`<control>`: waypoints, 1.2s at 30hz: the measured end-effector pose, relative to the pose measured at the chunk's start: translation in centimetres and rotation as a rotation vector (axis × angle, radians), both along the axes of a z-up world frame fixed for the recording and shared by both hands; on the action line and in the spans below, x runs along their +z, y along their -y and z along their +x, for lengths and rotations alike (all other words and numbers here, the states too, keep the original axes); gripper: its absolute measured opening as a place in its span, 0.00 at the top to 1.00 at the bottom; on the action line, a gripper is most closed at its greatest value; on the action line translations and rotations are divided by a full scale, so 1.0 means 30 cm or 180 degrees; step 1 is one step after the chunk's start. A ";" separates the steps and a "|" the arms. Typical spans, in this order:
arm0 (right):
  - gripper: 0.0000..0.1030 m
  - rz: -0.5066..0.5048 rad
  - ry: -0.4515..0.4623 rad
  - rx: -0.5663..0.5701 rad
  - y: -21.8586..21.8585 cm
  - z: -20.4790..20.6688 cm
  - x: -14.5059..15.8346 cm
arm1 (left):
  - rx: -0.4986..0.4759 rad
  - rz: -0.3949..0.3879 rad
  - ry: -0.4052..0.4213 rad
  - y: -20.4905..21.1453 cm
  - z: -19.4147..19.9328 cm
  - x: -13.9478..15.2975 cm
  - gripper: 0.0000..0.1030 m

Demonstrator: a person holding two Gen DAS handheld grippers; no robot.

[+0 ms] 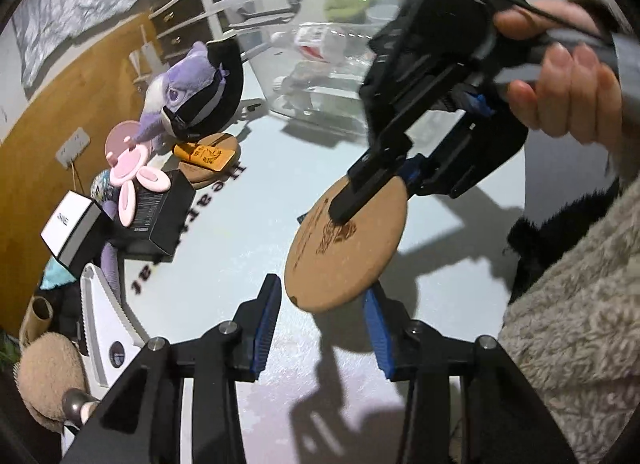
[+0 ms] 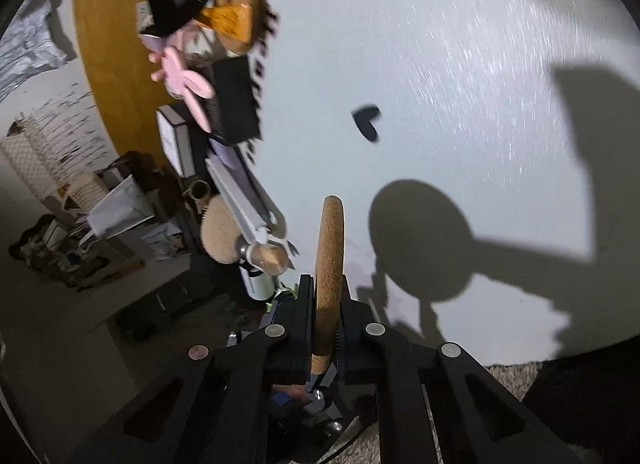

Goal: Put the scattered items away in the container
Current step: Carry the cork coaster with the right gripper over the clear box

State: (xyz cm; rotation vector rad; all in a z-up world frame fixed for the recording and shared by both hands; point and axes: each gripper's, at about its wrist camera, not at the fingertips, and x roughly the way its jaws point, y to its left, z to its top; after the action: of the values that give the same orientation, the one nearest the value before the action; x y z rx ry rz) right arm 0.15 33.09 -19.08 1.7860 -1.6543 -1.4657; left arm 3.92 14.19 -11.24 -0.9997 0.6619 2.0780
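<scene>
One cork disc (image 1: 346,244) was held clear of the table (image 1: 224,248), clamped edge-on near its rim by the right tongs (image 1: 352,200). The left tongs (image 1: 320,328) stood released, jaws apart, just below the disc's free edge. The clear container (image 1: 320,76) lay beyond, past the disc, nearer the right hand (image 1: 560,76).

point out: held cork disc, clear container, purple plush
cork disc (image 1: 344,256), left wrist view, flat printed face below the right tongs' tip
clear container (image 1: 320,76), left wrist view, front transparent wall
purple plush (image 1: 184,84), left wrist view, head beside its eye
</scene>
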 end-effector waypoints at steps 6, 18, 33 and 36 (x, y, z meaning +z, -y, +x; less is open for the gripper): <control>0.91 0.0269 -0.0274 0.0164 -0.117 -0.012 0.076 | 0.0063 0.0235 0.0469 -0.044 -0.036 0.048 0.59; 0.91 0.1527 -0.1217 0.1481 -0.304 0.153 0.386 | 0.1138 0.0737 0.0678 0.004 -0.227 0.135 0.59; 0.91 0.2977 -0.3208 0.0635 -0.606 -0.098 1.151 | 0.1457 0.1059 0.0643 -0.086 -0.353 0.172 0.59; 0.91 0.3275 -0.2963 0.0537 -0.710 -0.194 1.106 | 0.1549 0.1046 0.0642 -0.076 -0.371 0.166 0.59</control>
State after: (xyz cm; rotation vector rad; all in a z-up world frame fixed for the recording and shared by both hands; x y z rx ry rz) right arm -5.67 54.39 14.11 1.0979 -0.2561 -2.7029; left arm -7.20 16.46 -6.27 -1.2389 -0.0401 2.3488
